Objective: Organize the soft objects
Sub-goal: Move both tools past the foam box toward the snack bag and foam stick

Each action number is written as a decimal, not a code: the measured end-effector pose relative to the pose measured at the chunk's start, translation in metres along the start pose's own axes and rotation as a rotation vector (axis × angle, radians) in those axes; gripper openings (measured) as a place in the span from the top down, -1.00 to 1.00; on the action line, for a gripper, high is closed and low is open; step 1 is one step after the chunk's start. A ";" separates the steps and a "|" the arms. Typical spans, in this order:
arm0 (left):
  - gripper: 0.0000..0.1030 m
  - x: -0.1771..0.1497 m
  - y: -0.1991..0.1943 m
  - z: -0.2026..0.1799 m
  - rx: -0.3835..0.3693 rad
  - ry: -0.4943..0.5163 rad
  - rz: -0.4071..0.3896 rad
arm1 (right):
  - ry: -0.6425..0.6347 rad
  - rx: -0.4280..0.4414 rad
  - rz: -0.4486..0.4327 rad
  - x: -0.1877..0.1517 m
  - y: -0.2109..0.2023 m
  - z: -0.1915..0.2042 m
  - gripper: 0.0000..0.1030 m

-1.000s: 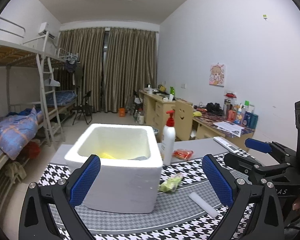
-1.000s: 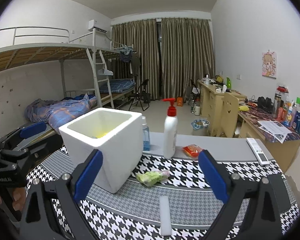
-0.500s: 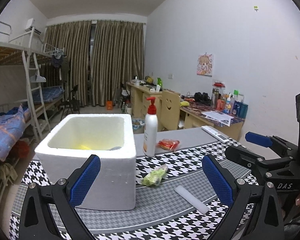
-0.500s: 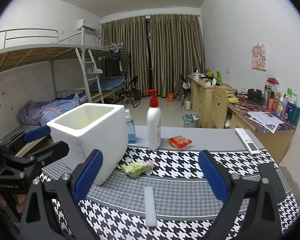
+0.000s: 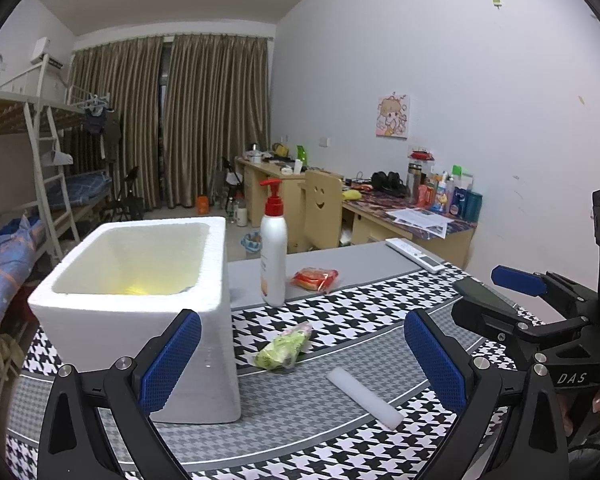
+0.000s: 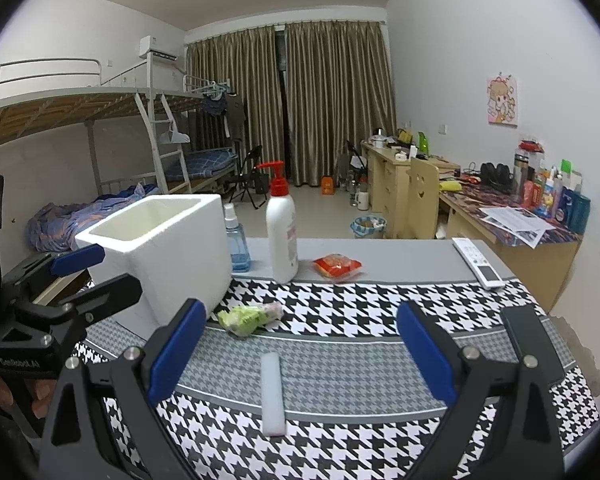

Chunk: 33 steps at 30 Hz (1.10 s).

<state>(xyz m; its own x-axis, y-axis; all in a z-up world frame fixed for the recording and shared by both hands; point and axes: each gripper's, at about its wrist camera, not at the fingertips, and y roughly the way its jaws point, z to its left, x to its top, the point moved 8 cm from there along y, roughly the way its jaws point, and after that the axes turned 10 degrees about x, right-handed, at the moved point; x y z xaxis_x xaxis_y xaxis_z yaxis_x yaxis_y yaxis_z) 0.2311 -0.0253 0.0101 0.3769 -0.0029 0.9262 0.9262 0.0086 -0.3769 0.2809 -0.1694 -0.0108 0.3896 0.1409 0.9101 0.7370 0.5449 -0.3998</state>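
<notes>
Between the spread blue pads of the right claw [image 6: 300, 352], which is gripping nothing, a white foam stick [image 6: 273, 393] is lying on the houndstooth-clothed counter [image 6: 380, 320], with a crumpled green soft packet [image 6: 249, 317] beyond it. Something yellow is already sitting inside the white foam box [image 5: 140, 304]; the stick, packet and red pouch [image 6: 337, 266] are waiting. Compared with earlier, both claws, the left claw [image 5: 300, 356] also spread and gripping nothing, are swinging rightward, the box sliding left in view.

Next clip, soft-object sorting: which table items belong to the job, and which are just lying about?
Job: white foam box; green soft packet; white foam strip; red packet, probably.

Lying about: pump bottle; blue spray bottle; remote control; dark phone.
</notes>
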 end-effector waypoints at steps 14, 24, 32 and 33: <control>-0.98 -0.011 0.019 -0.031 -0.011 0.073 0.033 | 0.036 -0.037 0.029 -0.023 -0.003 -0.022 -0.91; -0.98 -0.015 0.037 -0.039 -0.020 0.103 0.042 | 0.085 -0.053 0.049 -0.038 -0.005 -0.043 -0.91; -0.98 -0.020 0.047 -0.057 -0.067 0.137 0.065 | 0.126 -0.057 0.061 -0.046 -0.004 -0.056 -0.91; -0.98 -0.020 0.049 -0.058 -0.071 0.134 0.072 | 0.130 -0.057 0.063 -0.048 -0.003 -0.058 -0.91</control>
<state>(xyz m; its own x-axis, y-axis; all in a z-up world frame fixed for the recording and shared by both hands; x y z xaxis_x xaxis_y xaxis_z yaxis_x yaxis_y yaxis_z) 0.2698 -0.0824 -0.0274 0.4357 -0.1380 0.8895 0.8930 -0.0574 -0.4463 0.2922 -0.2262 -0.0591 0.5016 0.0634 0.8628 0.7373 0.4903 -0.4647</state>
